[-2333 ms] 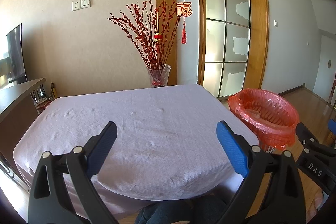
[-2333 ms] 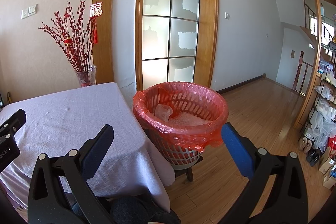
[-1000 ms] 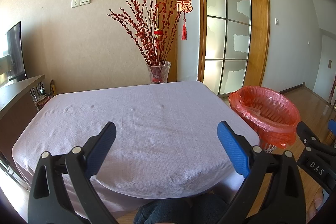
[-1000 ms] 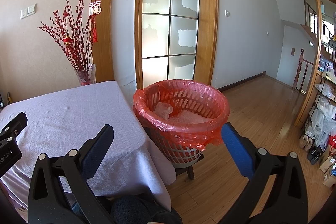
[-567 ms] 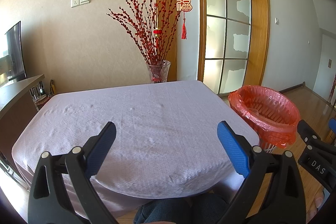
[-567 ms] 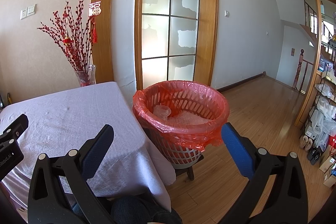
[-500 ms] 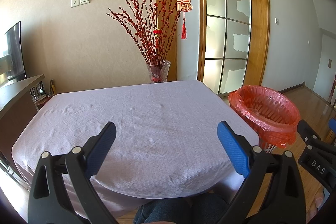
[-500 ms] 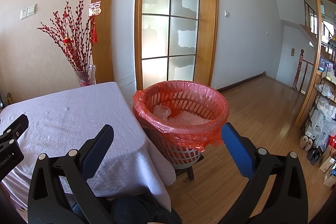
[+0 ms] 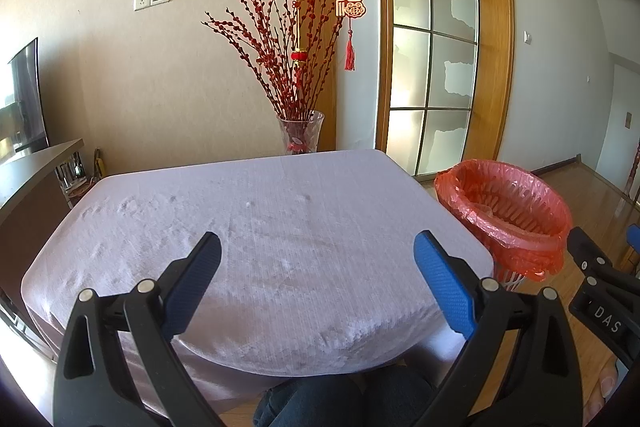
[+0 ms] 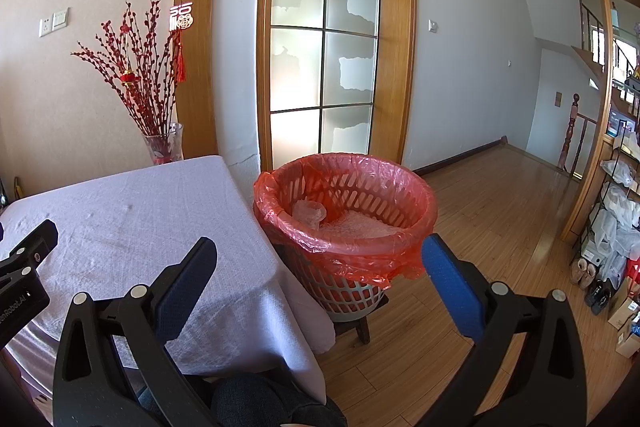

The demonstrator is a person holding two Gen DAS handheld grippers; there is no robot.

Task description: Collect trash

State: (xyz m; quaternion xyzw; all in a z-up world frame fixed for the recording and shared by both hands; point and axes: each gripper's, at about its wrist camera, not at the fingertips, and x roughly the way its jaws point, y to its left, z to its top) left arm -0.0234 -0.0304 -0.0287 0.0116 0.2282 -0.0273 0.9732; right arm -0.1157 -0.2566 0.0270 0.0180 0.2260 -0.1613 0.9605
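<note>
While both grippers are held above the table's near edge:
Left gripper [image 9: 316, 277]: jaws spread wide, nothing held.
Right gripper [image 10: 318, 277]: jaws spread wide, nothing held.
Trash [image 10: 309, 213]: crumpled clear plastic seen inside the red-lined basket [image 10: 416, 211], beside the tablecloth [image 9: 260, 227].
Vase of red branches [image 9: 298, 137]: placed behind the far edge.

From my left gripper [image 9: 316, 267], its jaws spread wide, the cloth-covered table [image 9: 256, 227] lies open and flat ahead, with only the glass vase of red branches [image 9: 298, 137] at the far edge to block a reach. My right gripper [image 10: 320, 259], also spread wide, faces the red-lined basket [image 10: 344, 223], just beside the table's corner; its mouth is open from above, with crumpled plastic [image 10: 310, 213] lying low inside. Bare wooden floor [image 10: 500, 211] to the right gives room, up to the cluttered shelves [image 10: 616, 211].
</note>
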